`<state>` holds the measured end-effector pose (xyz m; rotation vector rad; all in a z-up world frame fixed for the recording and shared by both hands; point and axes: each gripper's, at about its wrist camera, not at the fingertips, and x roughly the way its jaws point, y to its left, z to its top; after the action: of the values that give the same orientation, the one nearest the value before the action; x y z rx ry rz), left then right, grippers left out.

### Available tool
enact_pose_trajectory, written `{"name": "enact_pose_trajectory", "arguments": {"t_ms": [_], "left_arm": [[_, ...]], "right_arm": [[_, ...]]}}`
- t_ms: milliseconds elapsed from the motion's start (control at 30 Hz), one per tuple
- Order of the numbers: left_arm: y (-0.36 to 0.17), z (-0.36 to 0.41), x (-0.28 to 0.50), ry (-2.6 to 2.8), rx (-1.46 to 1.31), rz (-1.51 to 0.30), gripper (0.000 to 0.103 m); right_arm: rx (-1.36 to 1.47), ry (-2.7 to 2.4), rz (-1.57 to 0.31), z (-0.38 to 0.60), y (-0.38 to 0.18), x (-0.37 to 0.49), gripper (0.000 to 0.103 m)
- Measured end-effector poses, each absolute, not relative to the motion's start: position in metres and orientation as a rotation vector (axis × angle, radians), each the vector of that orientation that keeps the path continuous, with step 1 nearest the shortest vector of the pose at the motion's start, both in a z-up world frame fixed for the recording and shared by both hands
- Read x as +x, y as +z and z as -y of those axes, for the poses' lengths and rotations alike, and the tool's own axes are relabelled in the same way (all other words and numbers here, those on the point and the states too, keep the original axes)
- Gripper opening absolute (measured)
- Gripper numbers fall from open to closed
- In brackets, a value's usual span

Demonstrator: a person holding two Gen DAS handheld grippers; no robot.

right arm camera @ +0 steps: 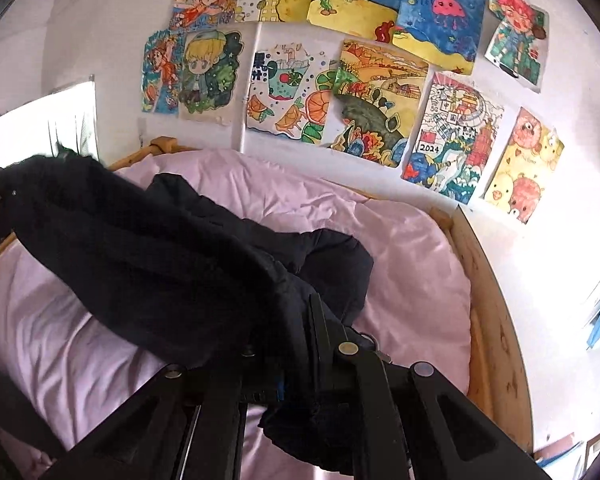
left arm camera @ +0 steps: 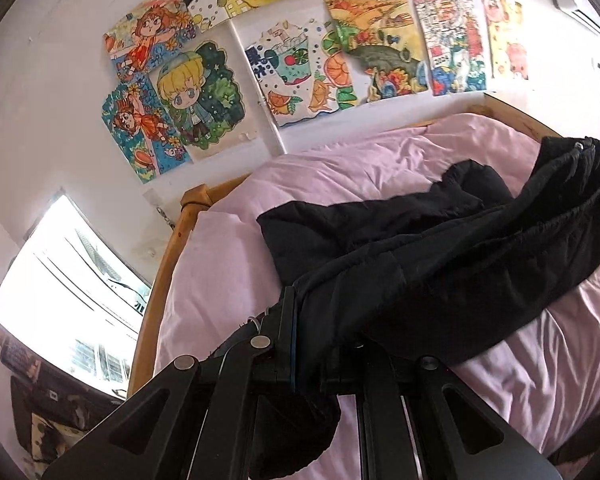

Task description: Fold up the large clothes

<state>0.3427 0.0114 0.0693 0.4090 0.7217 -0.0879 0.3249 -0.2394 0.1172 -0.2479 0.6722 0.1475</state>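
A large black garment (left arm camera: 440, 252) is stretched between my two grippers above a bed with a pink cover (left arm camera: 220, 276). My left gripper (left arm camera: 304, 340) is shut on one end of the garment, and cloth hangs below its fingers. In the right wrist view my right gripper (right arm camera: 300, 356) is shut on the other end of the black garment (right arm camera: 148, 248), which sags leftwards. Part of the garment rests on the pink cover (right arm camera: 412, 280) behind the lifted span. The cloth hides the fingertips of both grippers.
A wooden bed frame (left arm camera: 160, 280) runs round the mattress; its right rail (right arm camera: 496, 320) is close to a white wall. Coloured drawings (right arm camera: 372, 104) cover the wall behind the bed. A bright window (left arm camera: 72, 292) is at the left.
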Motion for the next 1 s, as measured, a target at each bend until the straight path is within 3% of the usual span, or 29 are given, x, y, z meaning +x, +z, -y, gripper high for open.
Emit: {"name": "enact_pose_trajectory", "arguments": {"t_ms": [633,1000], "left_arm": [[0.069,-0.007,0.431,0.042,0.268,-0.678,0.007],[0.031,-0.005,0.502,0.048,0.306,-0.745,0.007]], "right_arm": [[-0.344,0.081,-0.566,0.238,0.1,0.416,0.01],[-0.407,0.065,-0.62,0.235,0.065,0.483,0.01]]}}
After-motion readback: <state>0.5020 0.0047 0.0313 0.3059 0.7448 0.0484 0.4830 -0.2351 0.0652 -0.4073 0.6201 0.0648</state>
